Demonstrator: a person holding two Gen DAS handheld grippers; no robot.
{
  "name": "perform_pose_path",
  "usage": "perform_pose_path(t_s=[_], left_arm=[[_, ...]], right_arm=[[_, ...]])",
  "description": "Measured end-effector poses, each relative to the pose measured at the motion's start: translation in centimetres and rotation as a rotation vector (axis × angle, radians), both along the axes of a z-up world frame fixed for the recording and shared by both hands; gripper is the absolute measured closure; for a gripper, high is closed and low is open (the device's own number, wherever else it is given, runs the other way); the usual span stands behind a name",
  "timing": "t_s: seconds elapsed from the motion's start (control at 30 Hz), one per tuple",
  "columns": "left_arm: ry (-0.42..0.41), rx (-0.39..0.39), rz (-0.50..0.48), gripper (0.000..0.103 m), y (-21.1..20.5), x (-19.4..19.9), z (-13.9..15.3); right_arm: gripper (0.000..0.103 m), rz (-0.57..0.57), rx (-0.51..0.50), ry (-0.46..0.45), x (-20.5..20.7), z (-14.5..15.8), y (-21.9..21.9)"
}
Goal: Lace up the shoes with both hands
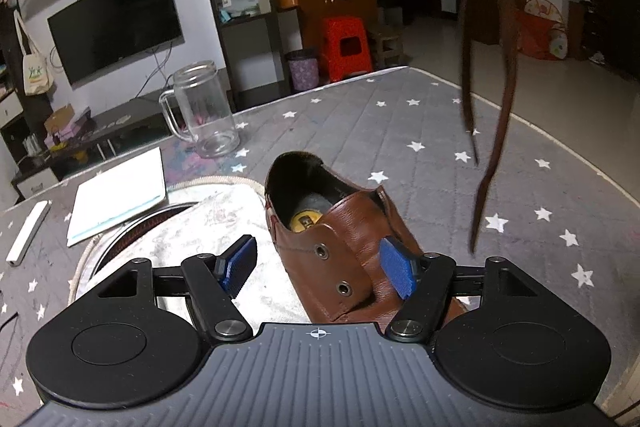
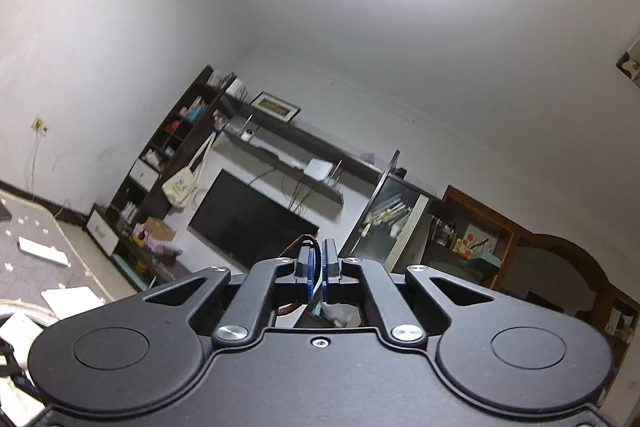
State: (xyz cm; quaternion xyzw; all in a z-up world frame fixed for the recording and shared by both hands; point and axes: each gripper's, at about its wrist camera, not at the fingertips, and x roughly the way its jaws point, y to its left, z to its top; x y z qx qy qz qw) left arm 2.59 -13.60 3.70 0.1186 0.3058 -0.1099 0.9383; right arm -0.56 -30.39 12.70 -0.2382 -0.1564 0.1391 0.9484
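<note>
Brown shoe (image 1: 344, 243) between open left gripper (image 1: 320, 267); right gripper (image 2: 319, 267) pinches lace (image 2: 298, 247).

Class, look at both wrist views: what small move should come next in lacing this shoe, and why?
Probably lower the right hand-held gripper, shut on the brown shoelace, so a hanging lace tip reaches an eyelet. The lace dangles high beside the brown shoe, both eyelets look empty, and the left hand-held gripper straddles the shoe's eyelet flap, open.

honestly no readable text anywhere, the tote bag (image 1: 35, 67) just has a blurry green print and the framed picture (image 2: 276, 105) on the shelf is too small to make out
</note>
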Motion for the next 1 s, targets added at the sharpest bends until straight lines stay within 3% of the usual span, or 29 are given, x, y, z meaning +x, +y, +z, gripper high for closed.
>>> perform_pose_path(t_s=[0.1,0.17,0.2,0.23,0.47,0.6,0.8,0.87,1.0], left_arm=[[-0.007,0.009,-0.007,0.031,-0.1,-0.3,0.0],[-0.009,0.013,-0.010,0.031,-0.1,-0.5,0.0],[-0.010,0.015,-0.011,0.031,-0.2,-0.6,0.0],[-0.011,0.017,-0.010,0.031,-0.1,-0.7,-0.1],[-0.004,0.010,-0.009,0.029,0.1,-1.3,-0.5],[0.002,0.009,-0.007,0.028,0.3,-1.6,-0.7],[0.012,0.005,0.006,0.027,1.0,-1.8,-1.2],[0.019,0.008,0.013,0.027,1.3,-1.9,-1.6],[0.035,0.006,0.026,0.027,1.8,-1.9,-2.3]], right_arm=[[0.100,-0.004,-0.023,0.041,0.4,-0.6,0.2],[0.090,-0.011,-0.042,0.069,0.7,-1.2,0.5],[0.078,-0.016,-0.046,0.088,0.9,-1.5,0.6],[0.072,-0.020,-0.049,0.109,1.2,-1.8,0.7],[0.070,-0.040,-0.125,0.288,3.3,-5.7,1.1],[0.058,-0.060,-0.172,0.406,4.2,-8.6,1.1],[0.054,-0.103,-0.264,0.608,4.8,-13.7,0.4],[0.054,-0.093,-0.256,0.719,5.2,-15.1,-0.3],[0.046,-0.076,-0.252,0.860,5.6,-16.8,-0.9]])
